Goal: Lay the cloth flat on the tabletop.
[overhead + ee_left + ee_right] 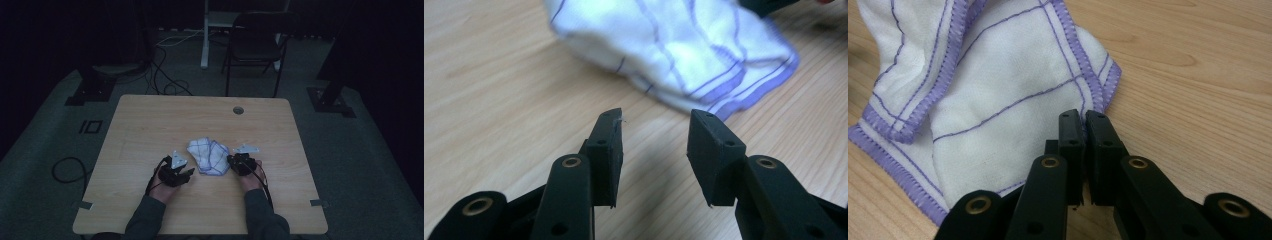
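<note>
1. A white woven cloth with purple stitched border and thin purple grid lines [208, 156] lies crumpled and partly folded on the light wooden table [150, 125], a little nearer to the person's edge than the middle.
2. The right gripper [1083, 122] is clenched on the cloth: in the right gripper view its two black jaws stand pressed together with the purple hem pinched between them, at the cloth's right edge.
3. The left gripper [654, 132] is released. Its jaws stand apart with only bare wood between them, and the cloth lies just ahead of the tips, not touching.
4. In the high view the left gripper [176, 172] sits just beside the cloth's left side, and the right gripper [239, 162] touches its right side; the cloth is between the two.
5. The person's hands and dark sleeves come in from the near edge.
6. The far half of the table, up to a round cable hole [238, 110], is bare wood, and both side margins give wide room.
7. Behind the table stands a dark folding chair [255, 45].
</note>
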The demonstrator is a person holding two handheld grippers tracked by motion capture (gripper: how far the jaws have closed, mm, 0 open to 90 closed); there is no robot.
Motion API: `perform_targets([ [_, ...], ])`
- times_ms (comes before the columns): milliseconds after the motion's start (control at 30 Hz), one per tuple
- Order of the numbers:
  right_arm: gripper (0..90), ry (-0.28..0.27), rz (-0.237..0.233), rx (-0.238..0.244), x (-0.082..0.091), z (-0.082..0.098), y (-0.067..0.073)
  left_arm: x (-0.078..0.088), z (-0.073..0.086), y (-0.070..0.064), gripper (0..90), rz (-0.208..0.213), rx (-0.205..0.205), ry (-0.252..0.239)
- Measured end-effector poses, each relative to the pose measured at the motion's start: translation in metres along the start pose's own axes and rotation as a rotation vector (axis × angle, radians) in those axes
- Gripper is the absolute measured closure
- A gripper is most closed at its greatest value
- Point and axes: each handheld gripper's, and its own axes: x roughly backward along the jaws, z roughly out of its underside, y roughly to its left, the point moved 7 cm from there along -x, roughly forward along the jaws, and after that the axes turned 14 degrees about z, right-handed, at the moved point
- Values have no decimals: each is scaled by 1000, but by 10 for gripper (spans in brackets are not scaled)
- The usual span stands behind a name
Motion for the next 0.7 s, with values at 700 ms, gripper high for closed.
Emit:
perform_targets([
  [700, 873, -6, 10, -2, 0, 1, 1, -38, -25, -27, 515, 43, -98, 52],
])
